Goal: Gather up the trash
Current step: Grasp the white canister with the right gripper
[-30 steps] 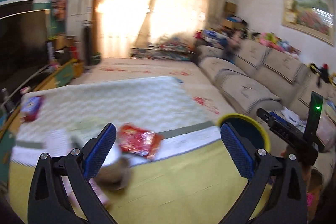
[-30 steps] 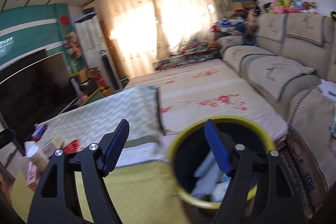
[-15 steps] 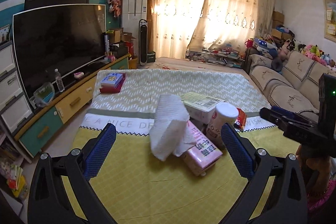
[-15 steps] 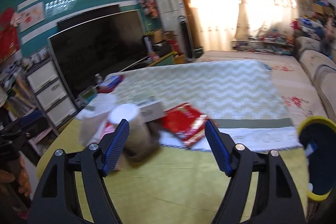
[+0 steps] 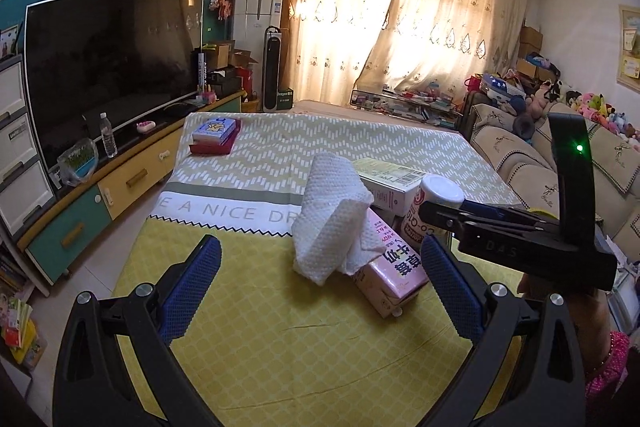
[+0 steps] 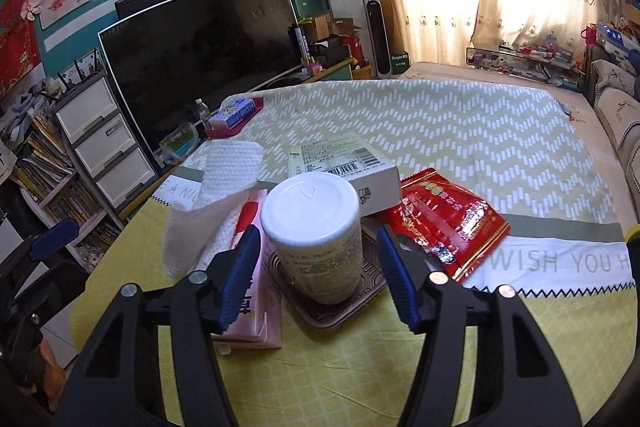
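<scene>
A tall can with a white lid (image 6: 316,239) stands on a small dark tray (image 6: 360,293) on the yellow tablecloth. My right gripper (image 6: 318,255) straddles the can and its jaws are closing; a gap still shows on the right side. Left of the can are a crumpled paper towel (image 6: 216,195) and a pink carton (image 6: 252,291). A white box (image 6: 344,163) lies behind it and a red snack wrapper (image 6: 444,223) to its right. My left gripper (image 5: 320,279) hangs open before the paper towel (image 5: 328,219) and the carton (image 5: 394,271), touching neither.
A big TV (image 5: 112,67) on a low cabinet (image 5: 80,219) runs along the left. A sofa (image 5: 520,155) stands on the right. A small box on a red book (image 5: 216,135) lies at the table's far left. The yellow bin rim (image 6: 631,231) shows at the right edge.
Both views have swung left, away from the yellow bin and onto the trash on the table. My right gripper has moved in around the can and its jaws have narrowed.
</scene>
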Tool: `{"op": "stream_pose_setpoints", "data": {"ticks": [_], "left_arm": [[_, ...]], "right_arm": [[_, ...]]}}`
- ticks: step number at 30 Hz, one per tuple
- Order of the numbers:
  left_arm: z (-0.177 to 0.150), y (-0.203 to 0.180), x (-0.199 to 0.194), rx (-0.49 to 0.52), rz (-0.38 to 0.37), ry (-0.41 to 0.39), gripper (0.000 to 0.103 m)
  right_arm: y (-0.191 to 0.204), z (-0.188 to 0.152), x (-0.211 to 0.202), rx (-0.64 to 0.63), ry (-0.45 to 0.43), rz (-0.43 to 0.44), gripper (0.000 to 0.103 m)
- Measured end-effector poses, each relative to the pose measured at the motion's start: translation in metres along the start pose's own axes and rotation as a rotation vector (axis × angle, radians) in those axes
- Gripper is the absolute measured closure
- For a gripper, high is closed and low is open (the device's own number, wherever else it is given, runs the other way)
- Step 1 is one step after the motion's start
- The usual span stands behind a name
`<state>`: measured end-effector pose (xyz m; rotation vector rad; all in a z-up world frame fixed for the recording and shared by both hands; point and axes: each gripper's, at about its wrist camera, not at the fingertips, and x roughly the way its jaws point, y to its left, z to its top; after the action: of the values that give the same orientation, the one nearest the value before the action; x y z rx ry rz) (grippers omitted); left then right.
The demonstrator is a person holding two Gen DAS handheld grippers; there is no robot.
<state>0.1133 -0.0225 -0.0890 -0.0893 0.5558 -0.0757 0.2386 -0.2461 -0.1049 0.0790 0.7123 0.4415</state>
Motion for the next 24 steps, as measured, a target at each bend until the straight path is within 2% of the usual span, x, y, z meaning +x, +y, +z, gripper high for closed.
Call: {"op": "stream_pose_setpoints", "data": {"ticks": [5,6,7,13,24], "left_arm": [[-0.001,-0.002,0.002,0.001,-0.004,0.006,0.005],[-0.002,-0.002,0.002,0.002,-0.003,0.007,0.005],[-0.002,-0.003,0.002,0.003,-0.003,0.008,0.005],[-0.002,-0.005,0.002,0.006,0.002,0.014,0.005],[-0.009,-0.011,0.015,-0.002,-0.016,0.042,0.005]], "right_arm": [[0.003,0.003,0.007,-0.009,0.011,-0.005,0.045],[0.004,0.003,0.008,-0.011,0.012,-0.005,0.046],[0.004,0.004,0.01,-0.013,0.016,-0.008,0.054],[0.002,0.002,0.012,0.001,0.021,0.005,0.056],[-0.003,0.011,-0.027,0.03,-0.065,0.052,0.056]]}}
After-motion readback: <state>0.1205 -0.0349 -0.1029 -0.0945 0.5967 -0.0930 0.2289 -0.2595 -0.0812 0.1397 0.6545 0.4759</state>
